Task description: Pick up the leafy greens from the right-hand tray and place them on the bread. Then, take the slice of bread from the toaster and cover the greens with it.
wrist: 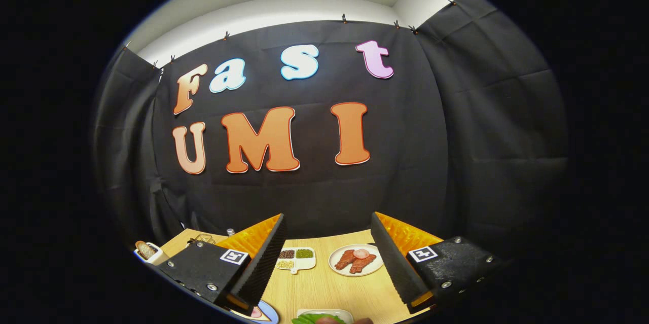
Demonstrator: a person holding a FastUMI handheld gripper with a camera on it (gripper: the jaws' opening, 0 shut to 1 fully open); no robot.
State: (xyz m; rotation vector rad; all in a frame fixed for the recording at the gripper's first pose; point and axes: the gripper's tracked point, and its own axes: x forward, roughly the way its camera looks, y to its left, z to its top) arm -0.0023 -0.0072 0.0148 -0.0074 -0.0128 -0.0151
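My gripper (327, 258) is open, held high above the wooden table (324, 288) with nothing between its fingers. Below and between the fingers, the top of the leafy greens (310, 319) peeks up on a pale tray (324, 312). Far off beyond the left finger stands a white toaster (150, 253) with a slice of bread (145, 249) sticking out of it. A blue-rimmed plate (266, 312) shows just under the left finger; what lies on it is mostly hidden.
Beyond the fingers sit a white divided dish (295, 259) with small heaps of beans and a round white plate (356, 260) with strips of meat. A small wire rack (205, 238) stands at the table's far left. Black cloth walls close the booth behind.
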